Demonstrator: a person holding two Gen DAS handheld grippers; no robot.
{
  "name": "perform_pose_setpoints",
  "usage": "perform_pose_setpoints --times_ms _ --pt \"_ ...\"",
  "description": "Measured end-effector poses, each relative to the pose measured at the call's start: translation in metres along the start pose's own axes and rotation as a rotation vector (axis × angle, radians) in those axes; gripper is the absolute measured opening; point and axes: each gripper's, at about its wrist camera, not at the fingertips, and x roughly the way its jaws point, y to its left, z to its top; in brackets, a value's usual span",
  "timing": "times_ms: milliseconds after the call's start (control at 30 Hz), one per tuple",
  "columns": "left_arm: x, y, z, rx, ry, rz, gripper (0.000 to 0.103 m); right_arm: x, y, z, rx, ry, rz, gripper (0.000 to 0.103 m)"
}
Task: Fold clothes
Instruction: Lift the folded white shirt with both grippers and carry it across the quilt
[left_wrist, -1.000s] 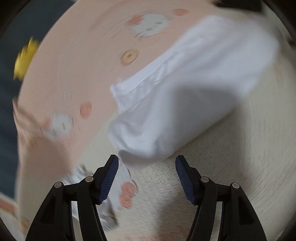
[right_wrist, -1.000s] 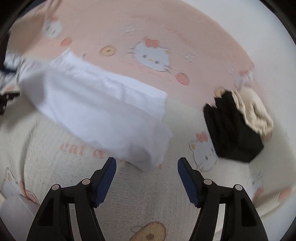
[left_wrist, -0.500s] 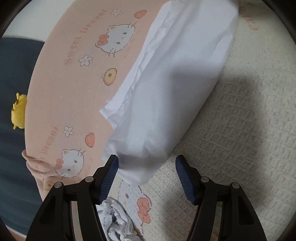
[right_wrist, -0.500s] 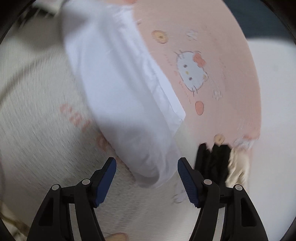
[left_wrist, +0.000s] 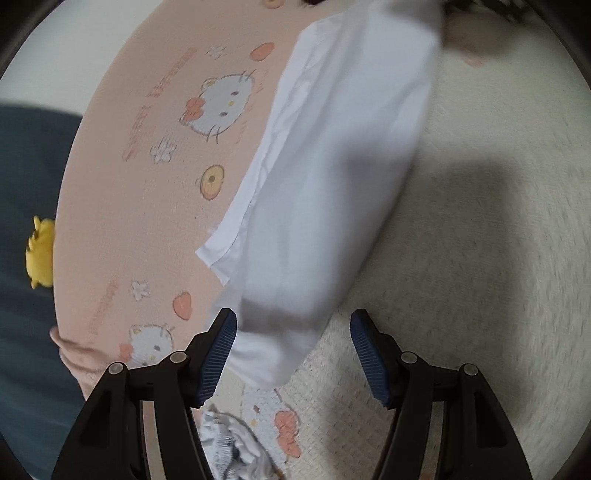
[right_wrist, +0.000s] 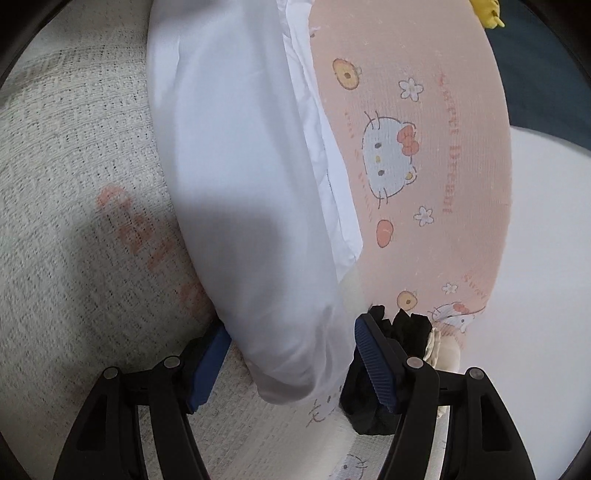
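Two grippers flank one folded white garment (left_wrist: 332, 177) that lies across a cream knitted blanket (left_wrist: 480, 295) and overlaps its pink border (left_wrist: 147, 221); the left gripper (left_wrist: 293, 354) and right gripper (right_wrist: 291, 360) each have their fingers spread wide around an opposite end, gripping nothing I can make out, probably so both ends can be taken together for the next fold. Other clothes sit aside, seemingly awaiting their turn: a black and cream bundle (right_wrist: 373, 402) near the right gripper and a grey crumpled piece (left_wrist: 232, 443) near the left. Printed cat-face cartoons dot the blanket, and the pink lettering along the border is too blurred to read confidently.
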Motion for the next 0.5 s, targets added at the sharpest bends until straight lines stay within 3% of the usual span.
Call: perform_pose_setpoints --times_ms 267,500 --pt "-0.001 -0.01 -0.007 0.077 -0.038 0.121 0.062 0.004 -0.001 -0.018 -0.034 -0.022 -0.006 0.068" --pt "0.012 -0.005 0.015 0.054 -0.064 0.129 0.062 0.0 0.007 0.001 -0.126 -0.096 -0.061 0.068"
